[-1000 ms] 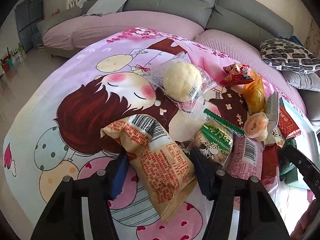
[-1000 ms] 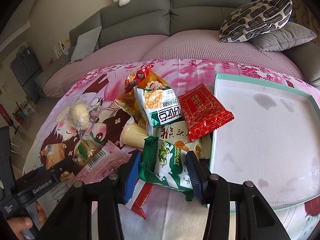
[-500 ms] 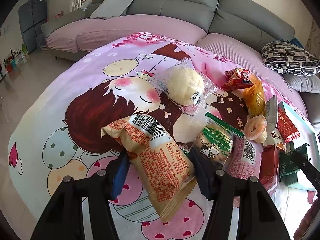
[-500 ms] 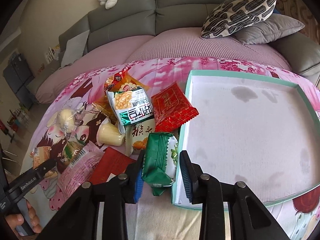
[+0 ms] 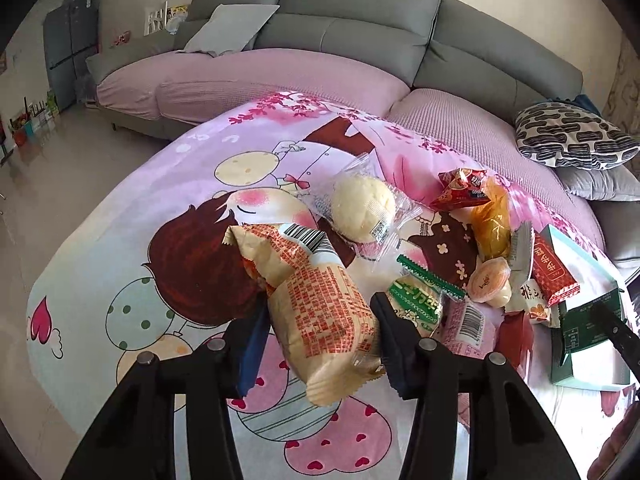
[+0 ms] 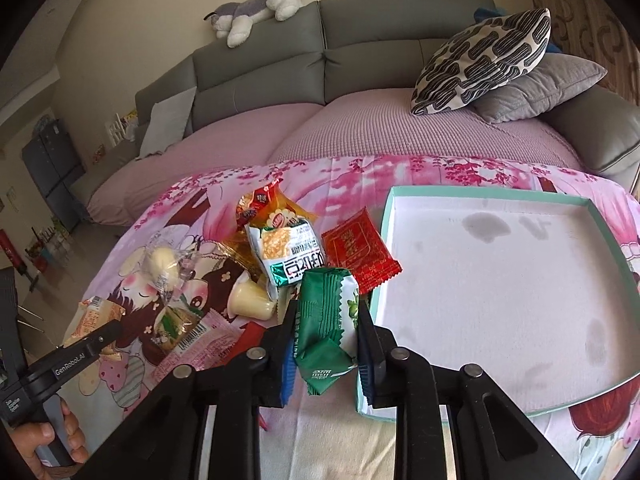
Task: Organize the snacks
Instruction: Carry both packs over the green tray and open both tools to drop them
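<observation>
Both tongs have something in them right now. The left gripper points steeply down with its jaws just closing in on a tan snack bag with orange print and a barcode. The pads press its sides and the crinkly bag looks lifted off the cloth, tilted with its far end up. The right gripper is clamped tight on a green foil packet, squashed and creased between the blue pads, hanging just over the near left corner of the tray. In the right wrist view a hand grips the handle of the left tool at the lower left.

The surface is a pink cartoon blanket, soft and printed with a brown-haired girl, hearts and balloons.

The rest of the snacks sit in a loose pile just left of the tray: a round pale bun in clear wrap, a red square packet, a white and green pouch and a small yellow pudding cup.

The tray is a shallow cardboard box lid, teal rim, white inside with a few grey stains.

Behind it all is a grey sofa with pink seat covers. A black and white patterned cushion is on the right and a plush toy lies along the backrest.
</observation>
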The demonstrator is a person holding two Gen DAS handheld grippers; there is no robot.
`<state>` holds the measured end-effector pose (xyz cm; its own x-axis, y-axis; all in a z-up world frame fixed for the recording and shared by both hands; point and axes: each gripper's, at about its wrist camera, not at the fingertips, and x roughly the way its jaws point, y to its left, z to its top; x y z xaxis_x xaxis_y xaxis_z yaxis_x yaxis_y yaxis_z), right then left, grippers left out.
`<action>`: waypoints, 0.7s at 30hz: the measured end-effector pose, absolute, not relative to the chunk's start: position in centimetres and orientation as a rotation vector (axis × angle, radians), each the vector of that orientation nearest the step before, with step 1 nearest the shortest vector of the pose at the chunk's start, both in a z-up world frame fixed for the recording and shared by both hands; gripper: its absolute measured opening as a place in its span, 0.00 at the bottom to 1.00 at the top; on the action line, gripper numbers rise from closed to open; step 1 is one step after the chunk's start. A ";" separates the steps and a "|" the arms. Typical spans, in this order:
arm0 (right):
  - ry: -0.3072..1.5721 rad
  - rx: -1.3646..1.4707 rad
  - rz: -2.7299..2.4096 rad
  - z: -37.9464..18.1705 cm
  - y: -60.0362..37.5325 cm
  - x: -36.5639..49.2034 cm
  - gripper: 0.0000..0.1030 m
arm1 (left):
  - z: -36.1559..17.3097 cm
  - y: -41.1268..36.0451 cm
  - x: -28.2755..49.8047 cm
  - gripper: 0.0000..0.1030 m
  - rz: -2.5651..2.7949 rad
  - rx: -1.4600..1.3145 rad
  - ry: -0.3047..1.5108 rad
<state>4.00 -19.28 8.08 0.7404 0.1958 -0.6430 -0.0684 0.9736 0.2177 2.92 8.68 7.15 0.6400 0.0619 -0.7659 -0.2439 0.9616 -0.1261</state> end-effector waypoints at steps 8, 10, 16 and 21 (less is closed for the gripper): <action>0.679 0.237 0.088 9.5 -22.1 3.6 0.26 | 10.7 4.8 3.7 0.51 0.091 -0.189 0.795; 0.665 0.249 0.054 9.7 -23.6 3.4 0.26 | 11.0 3.0 4.4 0.51 0.055 -0.178 0.798; 0.639 0.286 -0.111 9.7 -29.6 3.1 0.26 | 11.7 -3.6 6.6 0.51 -0.084 -0.145 0.797; 0.622 0.332 -0.245 9.2 -34.6 2.8 0.26 | 11.9 -9.7 8.4 0.51 -0.197 -0.115 0.803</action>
<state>2.77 -34.60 9.21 0.7866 -0.1245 -0.6048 0.3218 0.9186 0.2294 8.43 -9.66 11.86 0.6775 -0.2185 -0.7023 0.1313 0.9755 -0.1768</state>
